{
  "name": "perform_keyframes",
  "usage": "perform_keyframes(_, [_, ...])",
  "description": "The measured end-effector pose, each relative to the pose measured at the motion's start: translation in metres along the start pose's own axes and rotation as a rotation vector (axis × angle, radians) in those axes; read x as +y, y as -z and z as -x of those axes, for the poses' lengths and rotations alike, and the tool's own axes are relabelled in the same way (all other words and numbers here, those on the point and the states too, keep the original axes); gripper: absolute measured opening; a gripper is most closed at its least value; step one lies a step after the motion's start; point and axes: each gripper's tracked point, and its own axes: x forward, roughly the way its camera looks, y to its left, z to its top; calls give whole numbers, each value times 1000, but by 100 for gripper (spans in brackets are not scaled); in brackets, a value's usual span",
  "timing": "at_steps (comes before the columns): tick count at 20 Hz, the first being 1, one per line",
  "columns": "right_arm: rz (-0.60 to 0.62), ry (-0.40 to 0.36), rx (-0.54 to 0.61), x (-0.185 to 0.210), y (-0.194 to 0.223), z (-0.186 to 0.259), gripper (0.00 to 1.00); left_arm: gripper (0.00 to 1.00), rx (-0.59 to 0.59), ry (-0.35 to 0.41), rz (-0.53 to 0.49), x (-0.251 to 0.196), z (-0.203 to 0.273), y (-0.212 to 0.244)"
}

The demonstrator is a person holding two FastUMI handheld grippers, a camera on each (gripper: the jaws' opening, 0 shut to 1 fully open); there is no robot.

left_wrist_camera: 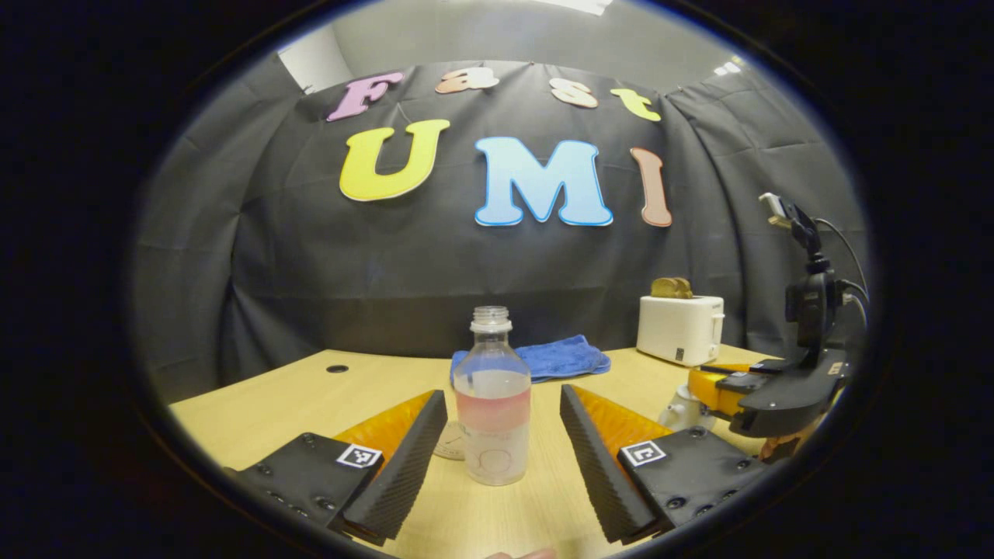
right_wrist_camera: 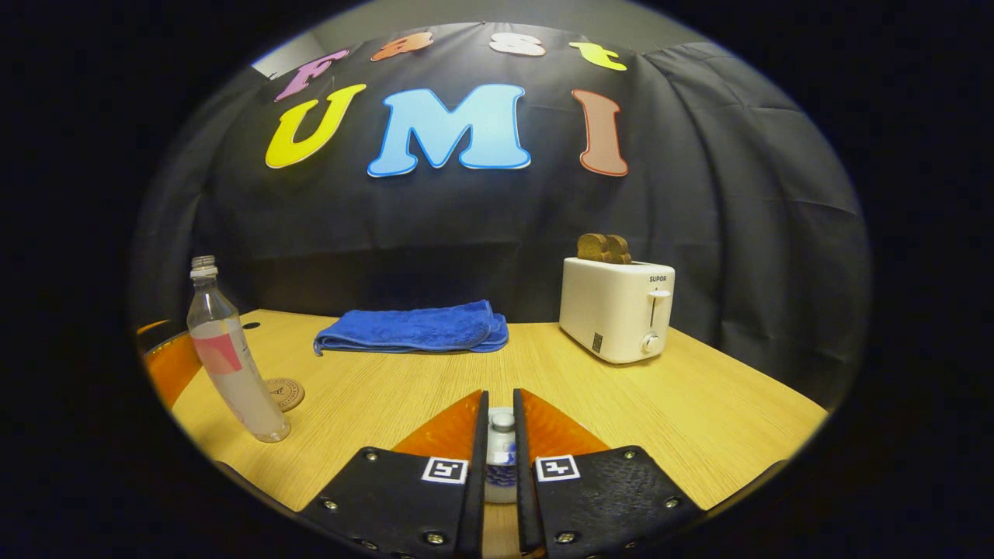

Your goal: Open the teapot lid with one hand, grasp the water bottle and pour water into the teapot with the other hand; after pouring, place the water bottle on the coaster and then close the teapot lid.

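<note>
While the big wooden table (right_wrist_camera: 699, 404) holds everything, the white toaster (right_wrist_camera: 617, 310) with toast in it stands at the back, and a folded blue cloth (right_wrist_camera: 411, 330) lies near it by the black wall.

The water bottle (left_wrist_camera: 492, 396) stands straight up on the table with no cap on. In the left gripper view it is right in front of the left gripper (left_wrist_camera: 497, 458), in the gap between the two wide-apart fingers. The fingers do not touch it yet. The bottle's long side points up, so the fingers sit on either side of it, ready to squeeze its middle. This is the nearer hand for the bottle. It looks like it only needs to go a little forward and then close.

The small round coaster (right_wrist_camera: 284, 392) lies flat just behind the bottle, near its foot.

The right gripper (right_wrist_camera: 501, 439) is squeezed nearly closed on the little knob of the teapot lid (right_wrist_camera: 502, 423), which shows between its fingers. The teapot (left_wrist_camera: 683, 407) sits low beside the bottle, under that gripper. I cannot tell if the lid is lifted off yet.
</note>
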Motion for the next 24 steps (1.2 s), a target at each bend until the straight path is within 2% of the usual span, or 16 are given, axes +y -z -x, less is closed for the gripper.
perform_keyframes(1, [-10, 3, 0, 0, 0, 6, 17, 100, 3, 2, 1, -1, 1, 1])
perform_keyframes(2, [-2, 0, -1, 0, -2, 4, 3, 100, 6, 4, 1, -1, 1, 2])
perform_keyframes(3, [16, -3, -6, 0, -2, 4, 2, 100, 8, 5, 2, -1, 2, 2])
perform_keyframes(10, [60, -37, -102, 14, -27, 19, 2, 100, 15, -1, -8, -1, -9, 8])
perform_keyframes(13, [89, -64, -110, 24, -27, 23, 2, 99, 30, -19, -29, 2, -18, 13])
perform_keyframes(21, [104, -83, -133, 33, -31, 29, 2, 100, 65, -40, 7, 13, -48, 30])
perform_keyframes(24, [100, -93, -129, 35, -30, 32, 2, 99, 90, -23, 9, 12, -65, 38])
